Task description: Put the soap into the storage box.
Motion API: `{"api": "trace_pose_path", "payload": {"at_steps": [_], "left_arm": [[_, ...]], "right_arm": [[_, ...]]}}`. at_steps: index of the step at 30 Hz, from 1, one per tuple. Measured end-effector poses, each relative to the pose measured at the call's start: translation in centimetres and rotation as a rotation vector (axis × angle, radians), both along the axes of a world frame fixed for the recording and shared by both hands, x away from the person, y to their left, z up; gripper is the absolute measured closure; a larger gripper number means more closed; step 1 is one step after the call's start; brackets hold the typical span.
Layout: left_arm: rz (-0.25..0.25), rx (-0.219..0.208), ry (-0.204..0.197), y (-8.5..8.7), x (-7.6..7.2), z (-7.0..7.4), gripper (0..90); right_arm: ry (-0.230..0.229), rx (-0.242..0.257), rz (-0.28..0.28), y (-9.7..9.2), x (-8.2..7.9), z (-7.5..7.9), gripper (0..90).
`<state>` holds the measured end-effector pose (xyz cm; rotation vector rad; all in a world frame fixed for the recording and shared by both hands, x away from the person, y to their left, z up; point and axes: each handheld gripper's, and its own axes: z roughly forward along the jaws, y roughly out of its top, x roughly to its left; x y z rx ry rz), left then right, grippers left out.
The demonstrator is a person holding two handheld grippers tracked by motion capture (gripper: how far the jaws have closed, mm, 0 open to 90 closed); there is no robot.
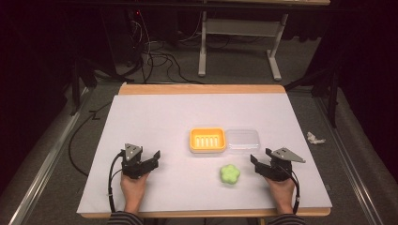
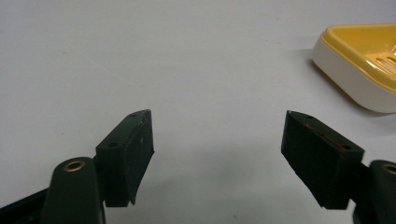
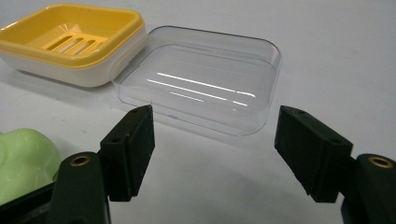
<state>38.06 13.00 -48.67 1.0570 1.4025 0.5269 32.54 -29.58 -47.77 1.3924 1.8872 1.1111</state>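
Both claws rest low on the white tabletop [image 1: 155,117], each held from behind by a hand of the person. Taking the yellow soap dish [image 1: 207,139] as the landmark: the left claw [image 1: 156,157] sits well to the dish's left and nearer the person, its jaws spread wide with nothing between them. In the left gripper view the left claw [image 2: 217,154] shows bare tabletop in its gap, and a corner of the soap dish [image 2: 359,70] lies ahead and off to the right.

On the other side of the dish, also nearer the person, the right claw [image 1: 254,163] stands with its jaws apart and pinches nothing. In the right gripper view the right claw [image 3: 212,154] points at the clear plastic lid [image 3: 201,84], which lies hollow side up and touches the soap dish [image 3: 70,42] along one side. In the high view the lid [image 1: 242,140] sits just right of the dish.

A green flower-shaped soap [image 1: 229,174] lies on the tabletop just in front of the dish, toward the person, close beside the right claw and apart from it. In the right gripper view the soap [image 3: 23,158] sits at the lower left, outside the jaws.
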Motion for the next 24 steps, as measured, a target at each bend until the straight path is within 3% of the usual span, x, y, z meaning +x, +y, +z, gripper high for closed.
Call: {"api": "trace_pose_path", "payload": {"at_steps": [12, 24], "left_arm": [[0.000, -0.001, -0.002, -0.04, -0.01, 0.00, 25.9], [0.000, -0.003, -0.001, -0.08, 0.01, 0.01, 25.9]], "right_arm": [[0.014, 0.028, -0.003, -0.31, 0.17, -0.04, 27.7], [-0.004, 0.038, -0.011, -0.42, 0.02, 0.01, 21.7]]}}
